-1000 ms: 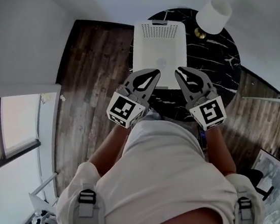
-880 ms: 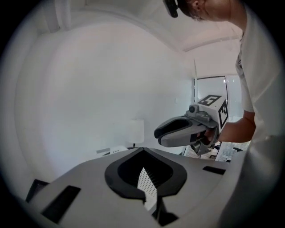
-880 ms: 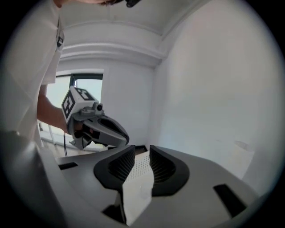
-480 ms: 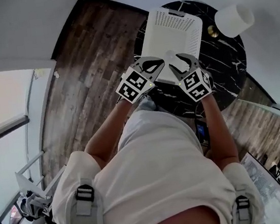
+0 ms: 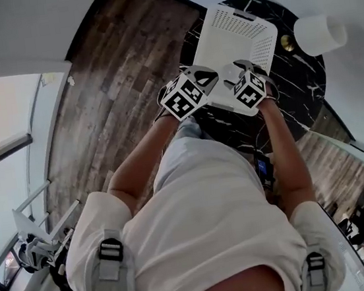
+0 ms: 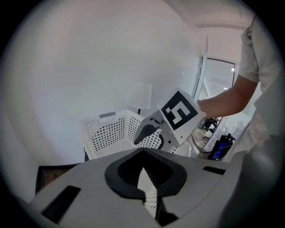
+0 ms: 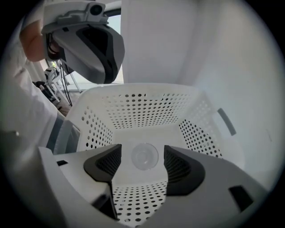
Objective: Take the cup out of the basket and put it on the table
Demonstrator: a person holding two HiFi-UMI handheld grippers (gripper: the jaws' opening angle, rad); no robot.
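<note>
A clear cup [image 7: 144, 156] lies on the floor of the white perforated basket [image 7: 147, 109], with its round mouth facing my right gripper. My right gripper [image 7: 142, 150] hangs over the basket's near rim and points down into it. Its jaws are opening and stand wide apart, framing the cup from above without touching it. In the head view the basket [image 5: 237, 31] stands on a round black marble table [image 5: 294, 87]. My left gripper [image 5: 205, 78] hovers at the basket's near left edge, and its jaws [image 6: 142, 153] meet at the tips with nothing held.
A white lamp shade [image 5: 320, 33] stands on the table to the right of the basket. Dark wooden floor [image 5: 114, 84] runs to the left. In the left gripper view the right gripper [image 6: 178, 118] is close ahead, over the basket [image 6: 111, 131].
Both grippers have moved forward from over the table's near edge to the basket's near rim. The right gripper's jaws have gone from shut to wide apart.
</note>
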